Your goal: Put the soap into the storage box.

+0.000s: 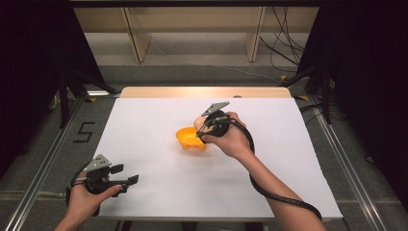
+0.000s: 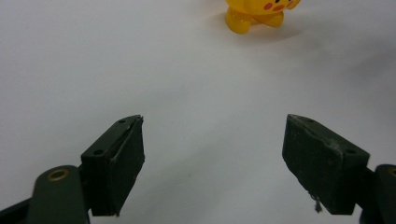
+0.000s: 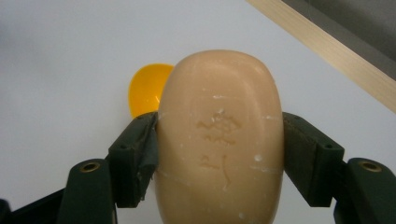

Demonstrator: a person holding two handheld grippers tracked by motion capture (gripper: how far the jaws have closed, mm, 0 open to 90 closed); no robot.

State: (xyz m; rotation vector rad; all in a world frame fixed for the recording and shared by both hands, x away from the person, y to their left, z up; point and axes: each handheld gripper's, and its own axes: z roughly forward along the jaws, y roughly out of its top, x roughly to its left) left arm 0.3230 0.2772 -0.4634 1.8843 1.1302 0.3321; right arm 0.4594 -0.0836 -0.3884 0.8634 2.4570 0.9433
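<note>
We look down on a table covered with a white sheet; a strip of its pale wooden top shows bare along the far edge. Beyond it stands a light wooden frame with slanted legs on a grey floor. Black cables trail across that floor at the far right. Dark curtains close in both sides. A metal rail runs along the left, beside a figure "5" marked in black tape.
</note>
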